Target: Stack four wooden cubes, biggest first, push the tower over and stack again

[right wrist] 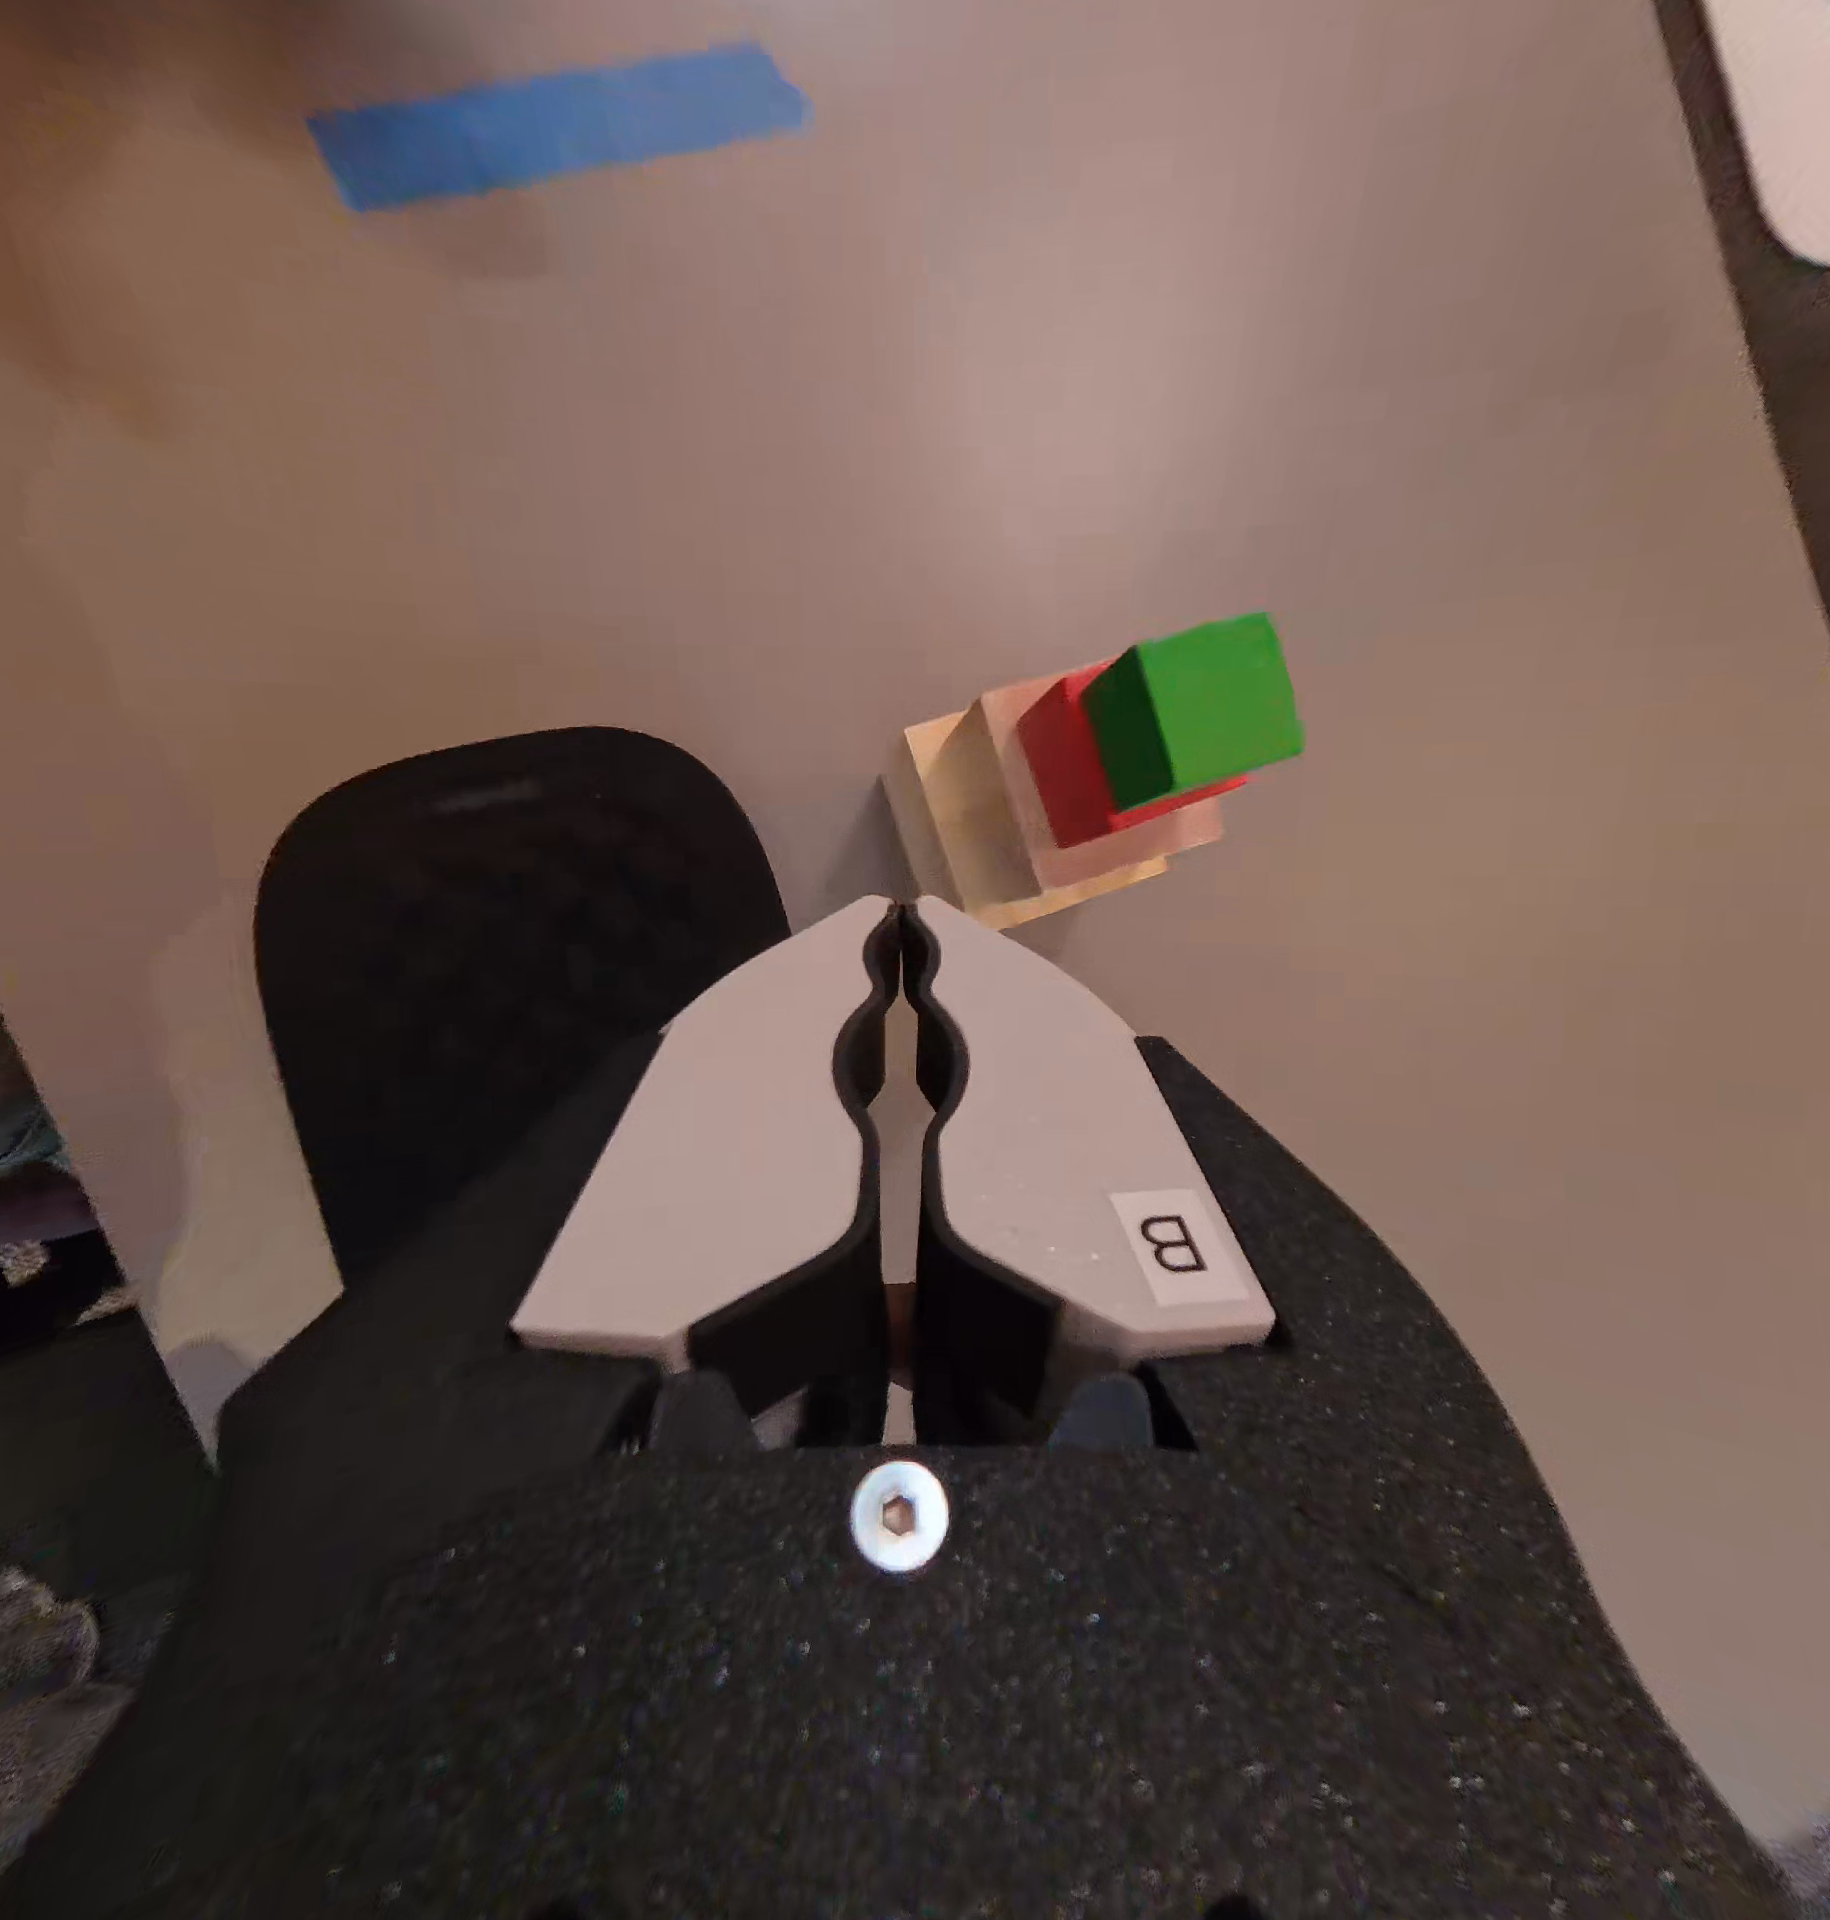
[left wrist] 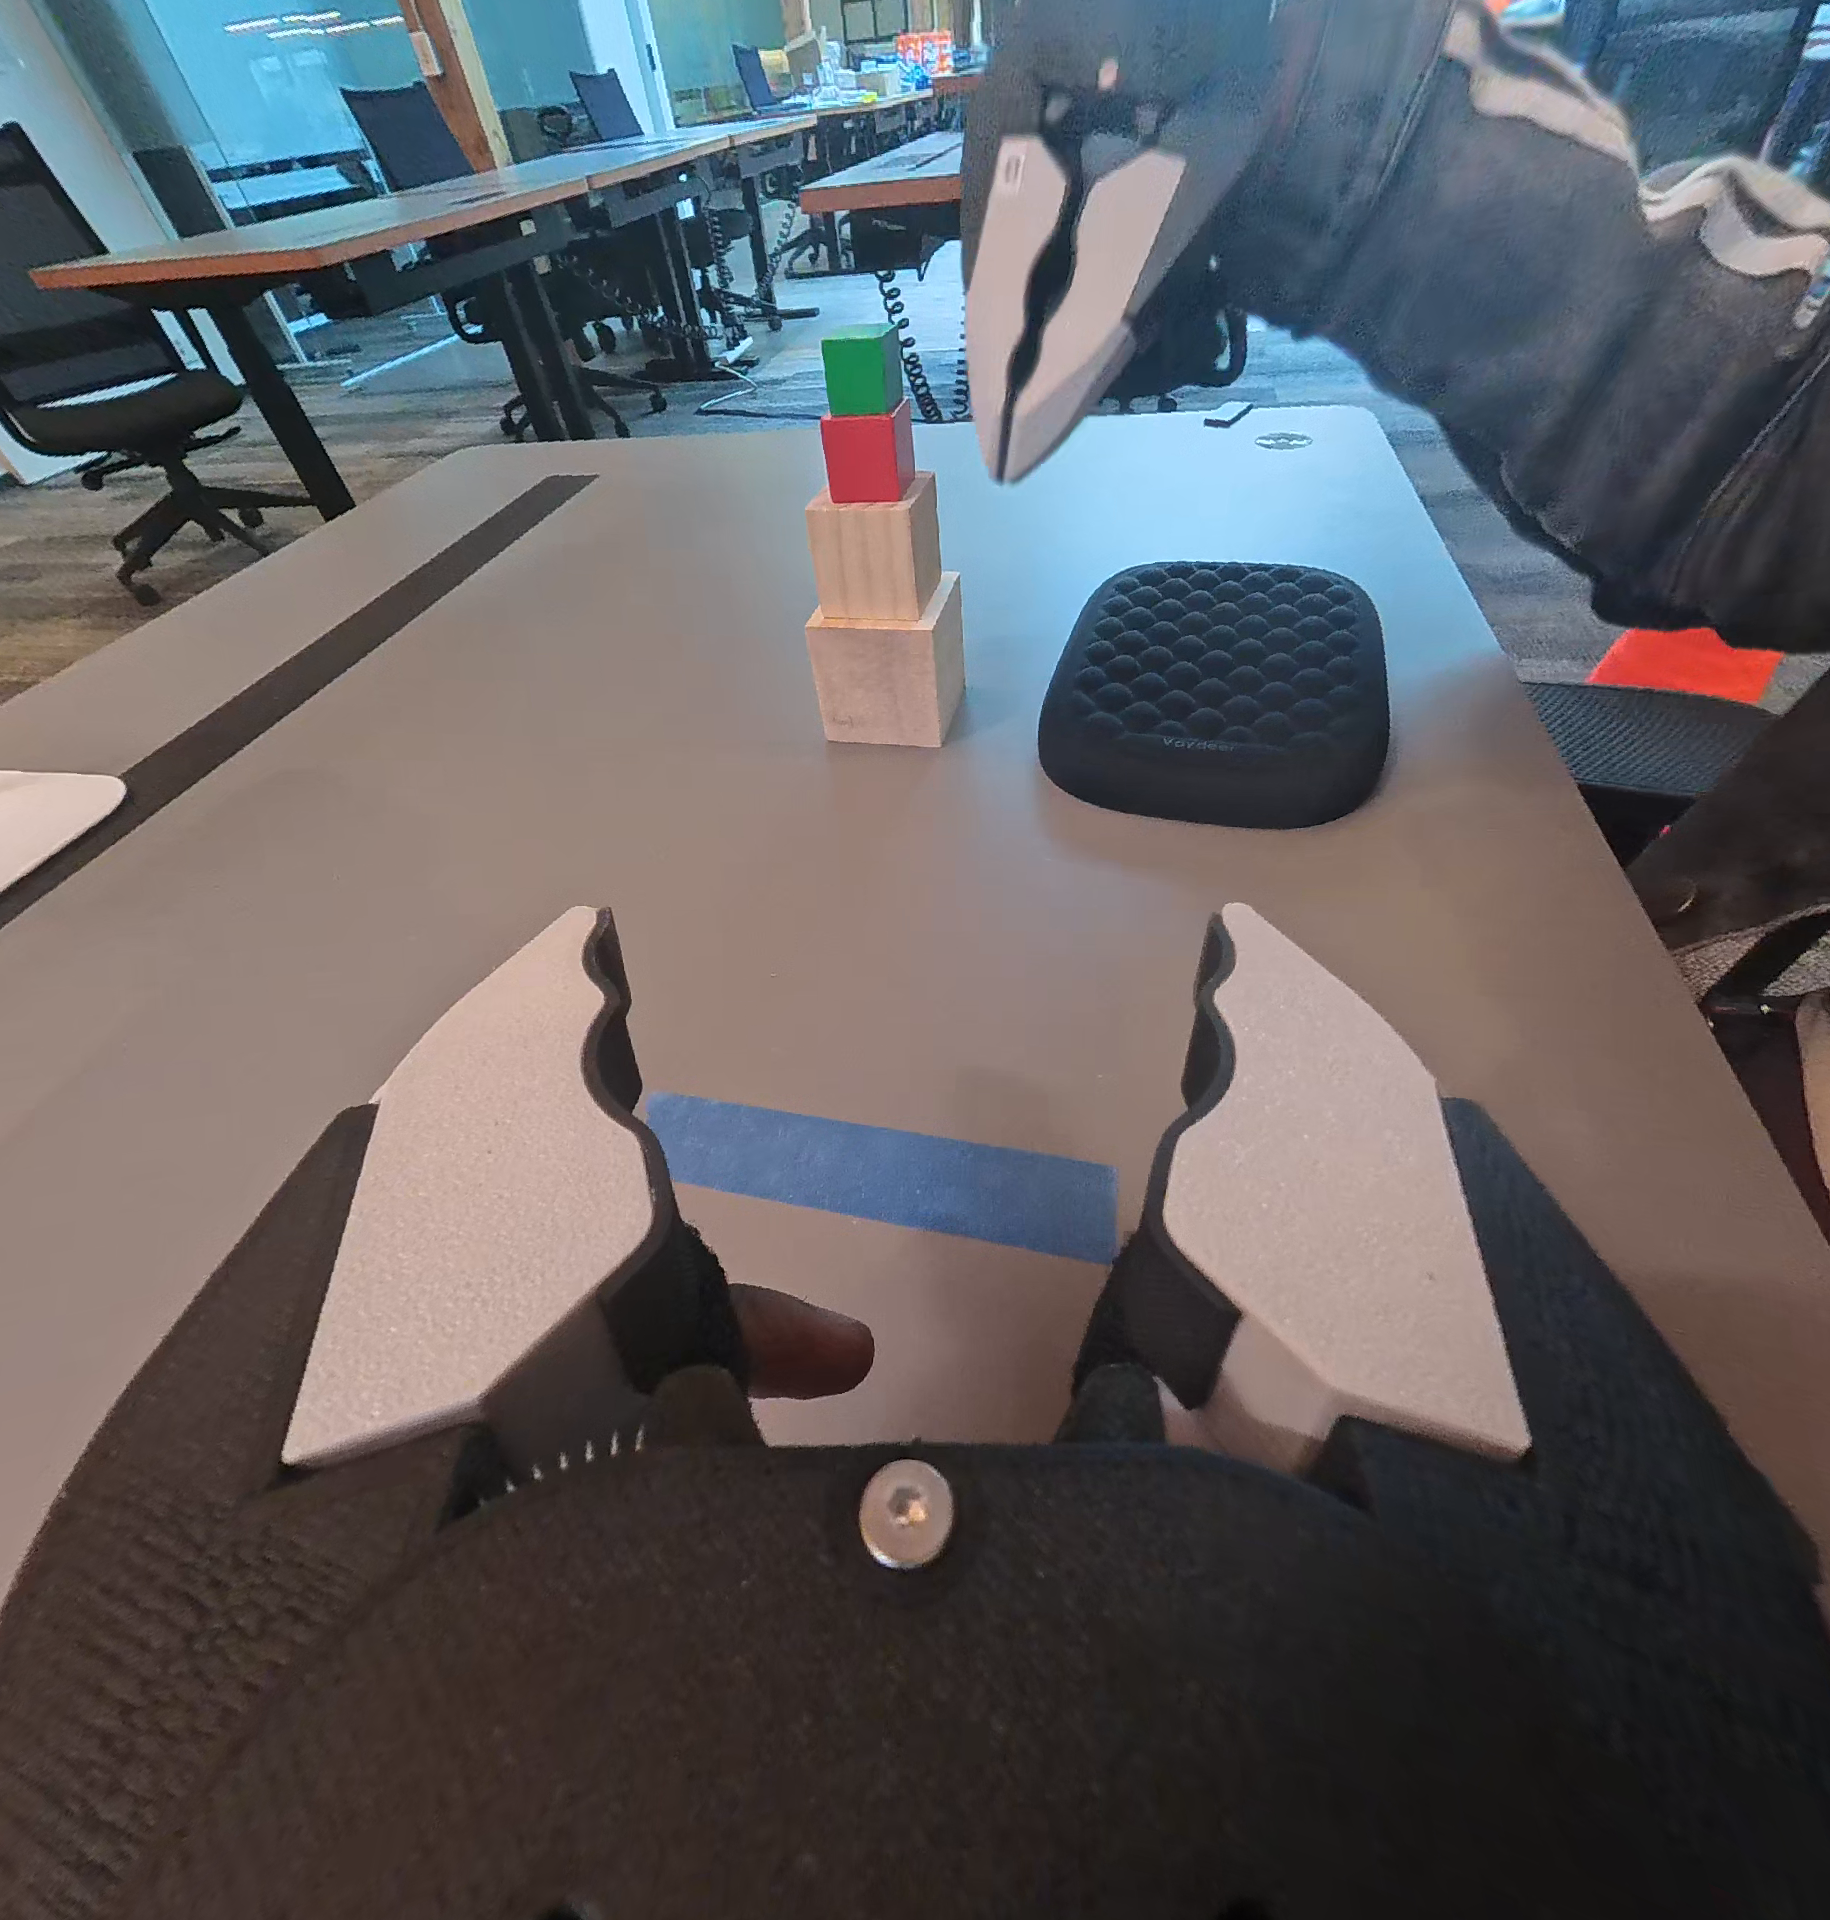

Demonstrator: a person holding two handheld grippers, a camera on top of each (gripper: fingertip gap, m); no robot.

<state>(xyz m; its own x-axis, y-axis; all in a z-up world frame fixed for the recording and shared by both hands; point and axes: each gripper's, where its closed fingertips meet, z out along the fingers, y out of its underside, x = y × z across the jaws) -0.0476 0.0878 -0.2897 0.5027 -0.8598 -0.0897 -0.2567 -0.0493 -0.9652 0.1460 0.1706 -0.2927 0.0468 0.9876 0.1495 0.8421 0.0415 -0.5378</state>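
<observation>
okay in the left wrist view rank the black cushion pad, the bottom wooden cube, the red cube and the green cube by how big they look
Largest to smallest:
1. black cushion pad
2. bottom wooden cube
3. red cube and green cube: they look nearly alike, so no ranking between them.

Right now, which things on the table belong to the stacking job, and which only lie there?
Job: green cube, red cube, middle plain cube, big plain cube, shut right claw.

Lying about: black pad, blue tape, white sheet.
</observation>
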